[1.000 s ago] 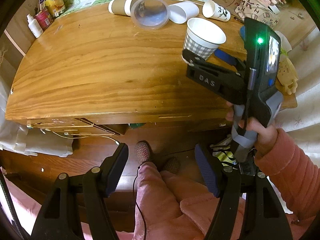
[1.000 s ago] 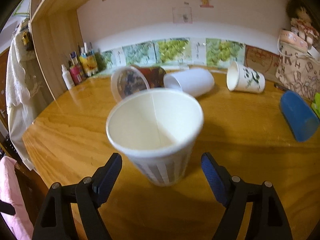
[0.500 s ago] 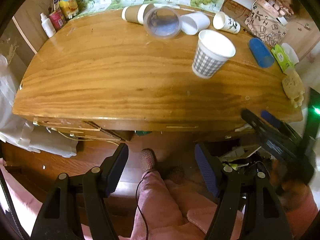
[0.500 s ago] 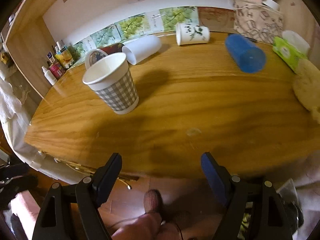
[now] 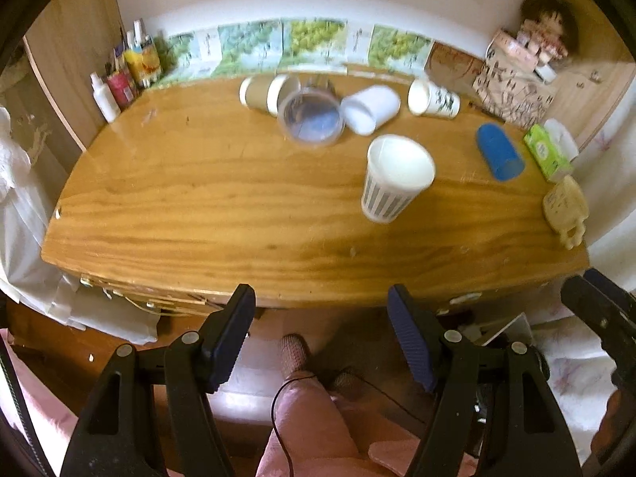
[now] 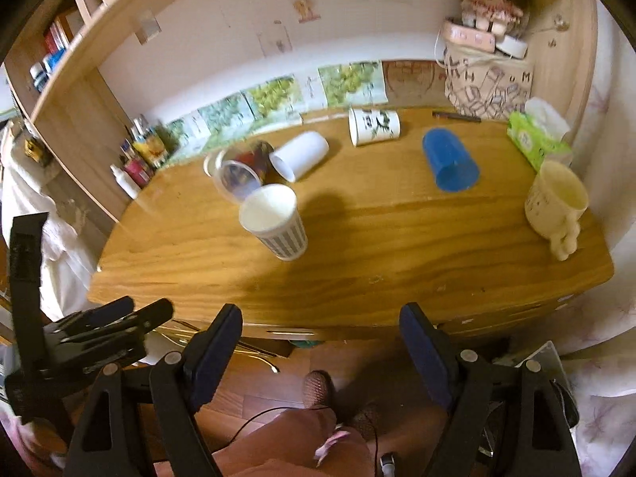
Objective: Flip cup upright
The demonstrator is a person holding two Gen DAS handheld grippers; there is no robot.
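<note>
A grey-checked paper cup [image 5: 393,179] stands upright, mouth up, on the wooden table [image 5: 198,198]; it also shows in the right wrist view [image 6: 274,220]. My left gripper [image 5: 322,342] is open and empty, held off the table's front edge over the floor. My right gripper [image 6: 320,351] is open and empty too, also back beyond the front edge. The right gripper's tips show at the right edge of the left wrist view [image 5: 596,310]; the left gripper shows at the left of the right wrist view [image 6: 91,334].
Several cups lie on their sides at the back: a brown paper cup [image 5: 262,93], a clear plastic cup [image 5: 312,121], a white cup [image 5: 371,109], a printed white cup [image 5: 433,99], a blue cup [image 5: 499,157]. A cream mug [image 6: 556,202], tissue box [image 6: 538,137] and bottles [image 5: 119,83] stand at the edges.
The right gripper let go of the checked cup, which stays upright, and pulled back off the table. Both cameras tilted up and back; both grippers now hang in front of the table.
</note>
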